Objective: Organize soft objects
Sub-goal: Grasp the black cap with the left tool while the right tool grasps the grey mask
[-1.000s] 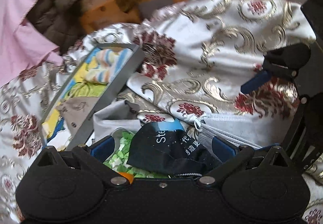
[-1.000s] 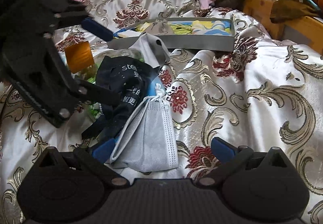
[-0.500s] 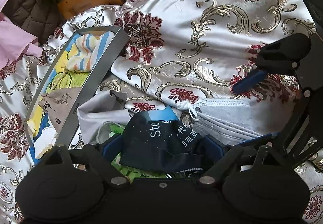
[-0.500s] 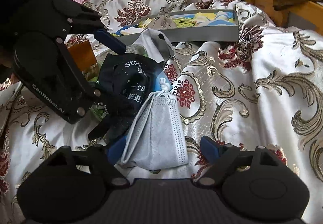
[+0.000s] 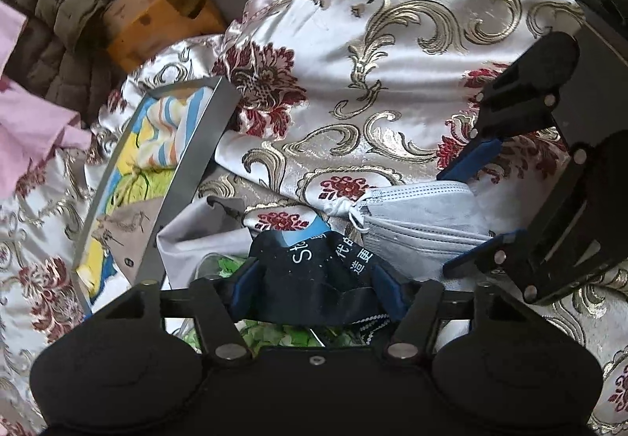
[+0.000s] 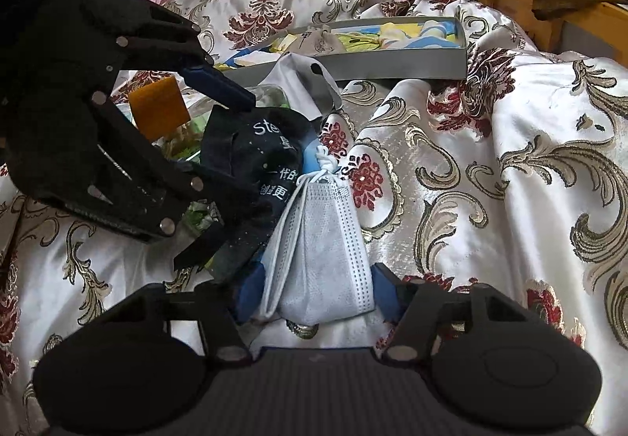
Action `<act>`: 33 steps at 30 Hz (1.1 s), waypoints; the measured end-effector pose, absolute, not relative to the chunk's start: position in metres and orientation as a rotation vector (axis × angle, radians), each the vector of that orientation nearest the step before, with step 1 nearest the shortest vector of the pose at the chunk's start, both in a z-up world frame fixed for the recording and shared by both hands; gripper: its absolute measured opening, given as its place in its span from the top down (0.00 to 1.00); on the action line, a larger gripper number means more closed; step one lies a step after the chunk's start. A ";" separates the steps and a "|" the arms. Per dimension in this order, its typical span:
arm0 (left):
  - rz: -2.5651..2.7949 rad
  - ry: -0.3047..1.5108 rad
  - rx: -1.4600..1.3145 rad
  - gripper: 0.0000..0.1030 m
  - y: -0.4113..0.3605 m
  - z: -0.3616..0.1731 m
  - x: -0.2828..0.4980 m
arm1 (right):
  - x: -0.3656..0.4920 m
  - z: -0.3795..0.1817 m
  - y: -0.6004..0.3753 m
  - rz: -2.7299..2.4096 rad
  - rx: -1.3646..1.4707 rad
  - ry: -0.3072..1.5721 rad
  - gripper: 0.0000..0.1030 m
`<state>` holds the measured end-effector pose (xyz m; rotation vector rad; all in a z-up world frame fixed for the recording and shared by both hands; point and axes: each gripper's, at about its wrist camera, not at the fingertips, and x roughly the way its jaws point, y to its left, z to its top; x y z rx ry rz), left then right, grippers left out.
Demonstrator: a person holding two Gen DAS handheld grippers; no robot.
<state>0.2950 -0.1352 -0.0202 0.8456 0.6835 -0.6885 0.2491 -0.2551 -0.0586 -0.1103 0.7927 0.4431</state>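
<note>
Slippery satin bedspread [image 6: 451,169] underneath — my left gripper [image 5: 314,279] jaws, just closing, pinch the black cloth [image 5: 314,271]; right gripper [image 6: 314,290] jaws, likewise narrowing, pinch the grey mask [image 6: 322,259] — tangled loops may drag neighbours.

Your left claw [image 5: 316,284] has just been closing, and its blue pads [image 5: 244,288] now press both sides of the black cloth with white lettering [image 5: 314,279]. Just right of it lies the grey face mask [image 5: 416,216], which sits between the blue pads of your right claw [image 5: 467,212]. To the left, a grey tray [image 5: 188,176] holds colourful folded fabrics. Everything lies on the floral satin bedspread [image 5: 392,63]
</note>
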 end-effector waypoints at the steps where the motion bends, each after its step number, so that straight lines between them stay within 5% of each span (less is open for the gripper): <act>1: -0.688 0.679 0.848 0.42 -0.136 -0.020 0.294 | 0.249 -0.058 -0.255 0.443 -0.109 0.793 0.39; 15: -0.688 0.602 0.926 0.61 -0.145 -0.024 0.267 | 0.247 -0.056 -0.254 0.436 -0.119 0.787 0.47; 18: -0.725 0.637 0.928 0.81 -0.148 -0.026 0.264 | 0.246 -0.055 -0.254 0.431 -0.122 0.788 0.49; 21: -0.734 0.661 0.925 0.82 -0.150 -0.034 0.261 | 0.244 -0.052 -0.255 0.424 -0.133 0.783 0.59; 26: -0.707 0.683 0.869 0.76 -0.151 -0.043 0.260 | 0.244 -0.050 -0.260 0.403 -0.126 0.791 0.70; 33: -0.651 0.738 0.849 0.49 -0.157 -0.054 0.268 | 0.245 -0.048 -0.264 0.391 -0.130 0.787 0.82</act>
